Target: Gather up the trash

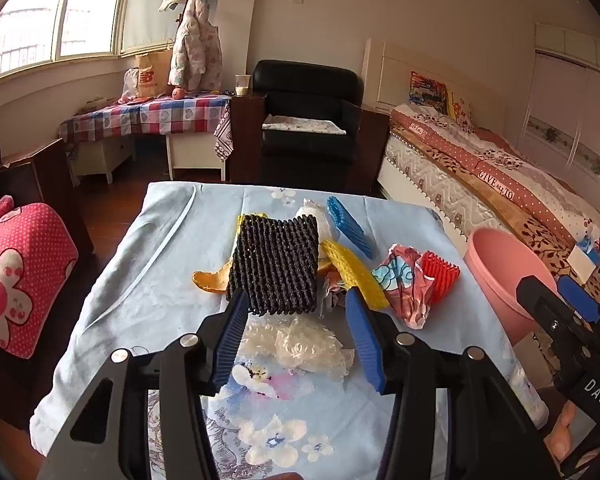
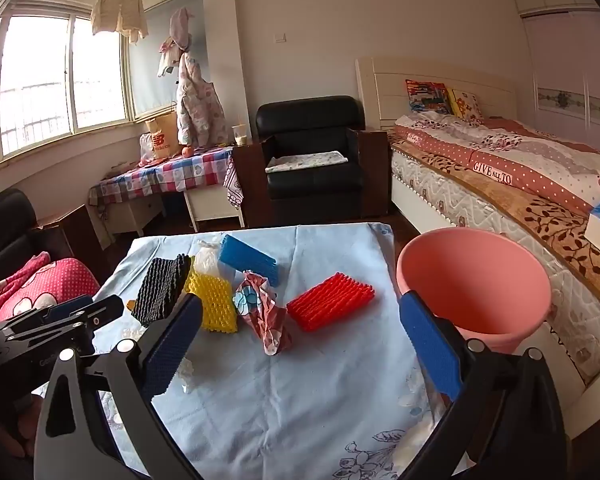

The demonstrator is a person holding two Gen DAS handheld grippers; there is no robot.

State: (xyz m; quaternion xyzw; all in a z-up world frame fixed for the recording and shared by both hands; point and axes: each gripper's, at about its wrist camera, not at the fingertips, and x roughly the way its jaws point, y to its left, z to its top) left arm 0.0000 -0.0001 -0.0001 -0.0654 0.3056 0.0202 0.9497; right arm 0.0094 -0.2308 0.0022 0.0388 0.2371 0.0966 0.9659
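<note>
A bedroom with a bed point(image 2: 520, 168) on the right, a black armchair point(image 2: 312, 160) at the back wall and a checked side table point(image 2: 168, 178) under the window holds a low table draped in a pale blue floral cloth point(image 2: 300, 392), where the trash is scattered.

The left gripper point(image 1: 296, 332) hangs over the near part of the cloth with its blue pads spread wide and nothing between them; just beyond its tips lies a crumpled piece of clear bubble wrap point(image 1: 300, 344). Directly past that sits a black foam net point(image 1: 276, 266), lying over an orange peel point(image 1: 210, 280) and a yellow foam net point(image 1: 354, 272). A blue foam net point(image 1: 348, 226) and a white plastic wad point(image 1: 310, 212) lie farther back; what is under the black net's far edge is hard to make out.

The right gripper point(image 2: 300, 344) is also spread wide and empty, above the bare middle of the cloth. Ahead of it, a crumpled floral wrapper point(image 2: 264, 312) lies nearest, with a red foam net point(image 2: 330, 306) just beside it on the right. The wrapper and the yellow net crowd the path toward the black net and the blue one.

A pink bucket point(image 2: 476, 284) stands off the table's right edge, between table and bed. A red polka-dot cushion point(image 1: 16, 276) lies to the left.
</note>
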